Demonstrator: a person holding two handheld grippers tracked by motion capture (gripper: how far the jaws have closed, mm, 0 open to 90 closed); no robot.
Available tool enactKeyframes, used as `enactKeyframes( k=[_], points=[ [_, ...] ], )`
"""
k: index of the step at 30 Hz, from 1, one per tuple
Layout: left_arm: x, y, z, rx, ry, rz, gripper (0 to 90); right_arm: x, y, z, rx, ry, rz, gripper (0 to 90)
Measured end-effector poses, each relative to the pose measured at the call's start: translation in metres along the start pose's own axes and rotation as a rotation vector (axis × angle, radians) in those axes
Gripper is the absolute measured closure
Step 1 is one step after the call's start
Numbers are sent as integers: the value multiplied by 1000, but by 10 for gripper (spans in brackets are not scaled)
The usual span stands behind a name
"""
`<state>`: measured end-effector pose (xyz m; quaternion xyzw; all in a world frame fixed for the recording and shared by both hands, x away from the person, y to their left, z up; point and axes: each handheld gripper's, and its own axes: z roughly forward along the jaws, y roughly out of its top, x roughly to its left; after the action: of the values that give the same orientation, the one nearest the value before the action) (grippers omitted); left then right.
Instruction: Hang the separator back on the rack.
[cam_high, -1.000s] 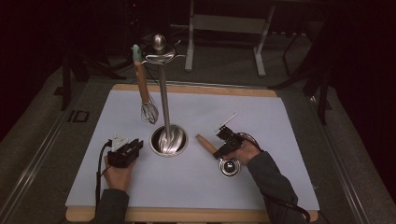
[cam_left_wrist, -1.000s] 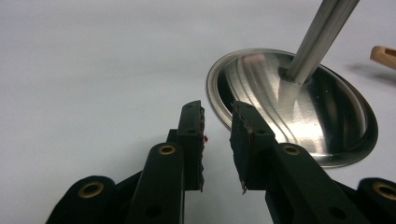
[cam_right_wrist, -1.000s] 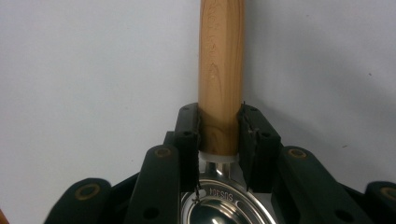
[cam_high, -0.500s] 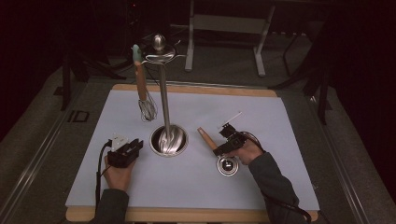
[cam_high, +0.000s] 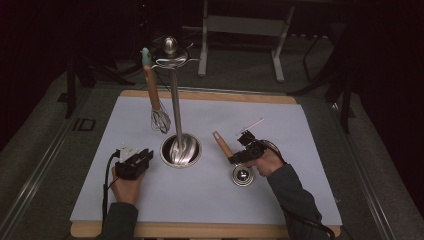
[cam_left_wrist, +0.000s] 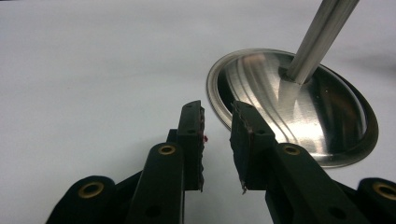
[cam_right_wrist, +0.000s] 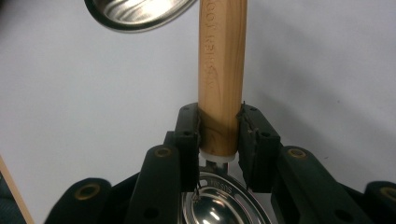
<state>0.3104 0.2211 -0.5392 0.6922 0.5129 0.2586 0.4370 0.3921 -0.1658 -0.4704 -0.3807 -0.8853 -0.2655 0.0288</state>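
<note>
Although letters are pressed into the ladle's wooden handle and stamped on the rim of its steel bowl, neither can be read in the right gripper view, where the right tongs are clamped on the handle's lower end. Seen from the high view, the ladle lies right of centre on the white worktop, beside the stand's steel base dish, and a whisk hangs from the stand. At lower left, the left tongs sit partly open with nothing between them, next to that dish.
</note>
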Motion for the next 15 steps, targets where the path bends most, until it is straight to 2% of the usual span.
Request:
enactKeyframes(
  k=[15],
  points=[
    [0, 0, 0, 1, 2, 2, 741, 4, -1, -16, -98, 1, -13, 711]
  ],
)
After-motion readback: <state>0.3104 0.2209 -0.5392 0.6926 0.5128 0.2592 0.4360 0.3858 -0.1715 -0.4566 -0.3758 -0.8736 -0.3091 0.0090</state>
